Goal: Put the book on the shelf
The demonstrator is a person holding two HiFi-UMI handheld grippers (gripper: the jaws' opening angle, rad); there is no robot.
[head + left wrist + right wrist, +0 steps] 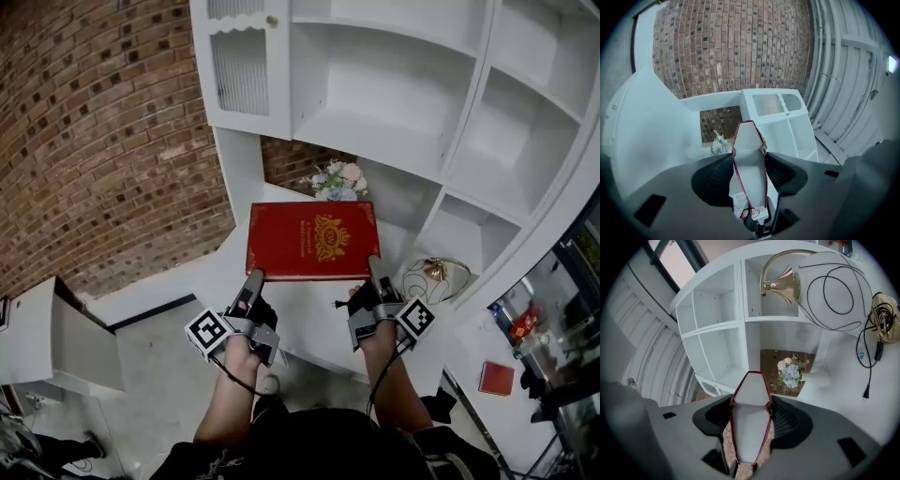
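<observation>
Red book (312, 240): held flat over white counter (309, 314), below open shelf (375, 122), not yet in.
Left gripper (254, 278) pinching near left corner; right gripper (375, 269) pinching near right corner.
Risks:
- Grip only at near edge; far end likely to sag or slip out.
- Uneven lift twists book.
- Low forward push knocks flowers (339, 181).
- Far edge catches shelf lip.
- Cord (417, 281) beside right gripper could snag.

Open shelf compartments (384, 84) fill the head view's upper centre and right; flowers (339, 181) stand at centre; a brass ornament (433, 272) and looped cable (839, 291) clutter centre right.
</observation>
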